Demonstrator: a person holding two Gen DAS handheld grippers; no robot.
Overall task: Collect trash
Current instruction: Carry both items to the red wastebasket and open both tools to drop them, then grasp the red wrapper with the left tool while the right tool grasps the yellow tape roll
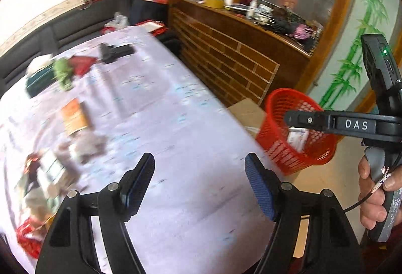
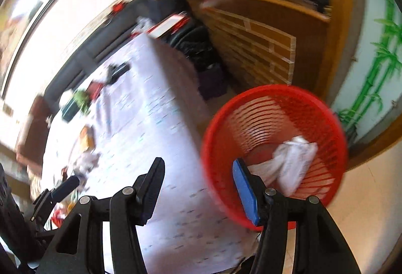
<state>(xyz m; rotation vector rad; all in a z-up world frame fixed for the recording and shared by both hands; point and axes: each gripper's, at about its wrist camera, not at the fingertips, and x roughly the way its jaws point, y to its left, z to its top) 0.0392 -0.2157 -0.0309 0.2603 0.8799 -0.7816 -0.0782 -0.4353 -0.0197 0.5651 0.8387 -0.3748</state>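
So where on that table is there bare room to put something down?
The tablecloth is bare across its middle and along the edge nearest the red basket. The far side is crowded: wrappers and scraps, an orange packet, a green bundle and a black object at the end.

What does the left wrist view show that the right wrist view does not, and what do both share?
Only the left wrist view shows the person's hand on the right gripper's handle, and the cardboard box beside the basket.

Only the right wrist view looks down into the red basket, showing the white wrapper whole, and a framed picture on the wall.

Both show the table with trash along its far side, the basket and the bamboo wall painting. Each gripper, left and right, stands open and empty.
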